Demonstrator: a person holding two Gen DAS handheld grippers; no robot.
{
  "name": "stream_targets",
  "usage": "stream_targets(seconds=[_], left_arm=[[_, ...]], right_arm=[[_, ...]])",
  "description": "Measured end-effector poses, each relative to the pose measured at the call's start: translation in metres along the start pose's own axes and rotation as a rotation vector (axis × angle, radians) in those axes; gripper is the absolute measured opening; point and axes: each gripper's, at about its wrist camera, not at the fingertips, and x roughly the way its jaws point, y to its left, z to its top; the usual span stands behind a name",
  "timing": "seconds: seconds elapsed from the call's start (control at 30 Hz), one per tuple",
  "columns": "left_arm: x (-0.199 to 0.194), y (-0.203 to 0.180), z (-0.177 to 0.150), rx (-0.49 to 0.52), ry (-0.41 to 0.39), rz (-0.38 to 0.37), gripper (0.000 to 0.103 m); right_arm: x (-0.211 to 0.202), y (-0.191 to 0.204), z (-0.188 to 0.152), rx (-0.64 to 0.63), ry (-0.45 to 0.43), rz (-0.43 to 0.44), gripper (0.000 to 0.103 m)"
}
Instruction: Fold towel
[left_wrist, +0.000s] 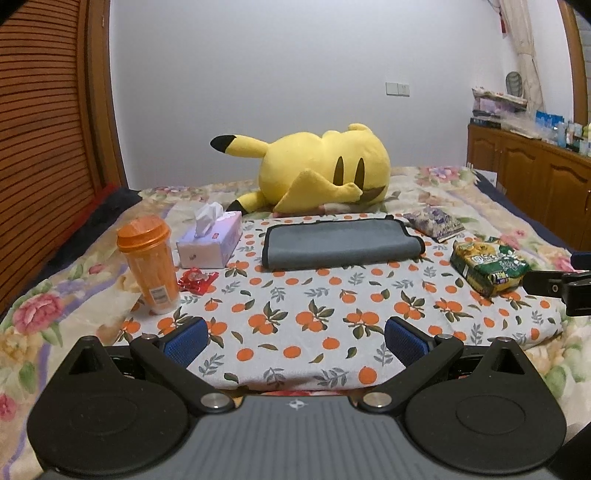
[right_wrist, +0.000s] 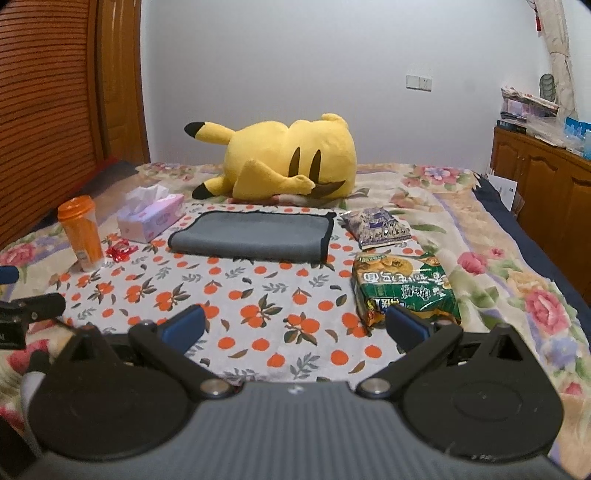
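Grey towel (left_wrist: 341, 240) lies already doubled on the orange-print cloth (left_wrist: 306, 321), w/ left gripper (left_wrist: 295, 338) and right gripper (right_wrist: 295, 326) both spread wide, empty, well short of it. Risk, likely: a pinch catching the cloth underneath, or nudging the tissue box (left_wrist: 211, 242) and snack bag (right_wrist: 404, 291) flanking it.

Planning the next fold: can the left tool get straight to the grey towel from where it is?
Probably yes. The left tool is open, and only bare orange-print cloth lies between it and the grey towel; the orange bottle and tissue box sit off left.
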Motion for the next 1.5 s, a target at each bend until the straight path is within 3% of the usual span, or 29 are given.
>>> stream_targets(seconds=[1.07,1.5], left_arm=[[-0.023,0.000,0.005,0.000,-0.164,0.014,0.103],[-0.022,0.000,0.005,-0.001,-0.168,0.014,0.103]], right_arm=[[-0.025,-0.005,0.003,0.026,-0.180,-0.036,0.103],[-0.025,-0.006,0.003,0.029,-0.192,-0.044,0.103]])
